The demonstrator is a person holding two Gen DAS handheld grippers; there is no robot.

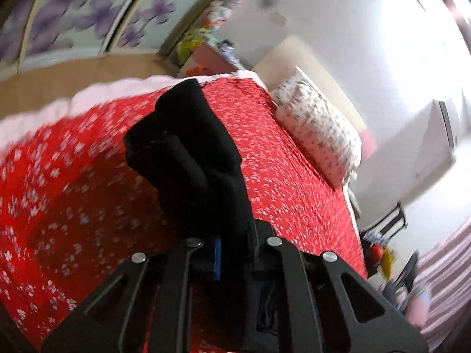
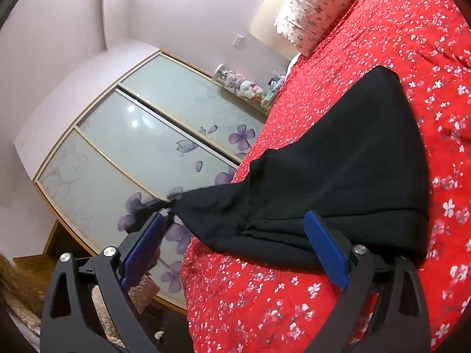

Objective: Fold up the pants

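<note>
A red quilted bedspread with small white blossoms [image 2: 382,44] covers the bed; a pale patterned pillow [image 1: 318,126] lies at its head, glass wardrobe doors with purple flowers [image 2: 132,153] beside.

Black pants [image 2: 338,176] on red white-flowered bedspread [image 2: 294,309]

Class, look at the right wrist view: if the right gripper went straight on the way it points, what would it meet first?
Probably the black pants lying on the red bedspread: the open right gripper already frames their near edge, though depth is unclear.
</note>
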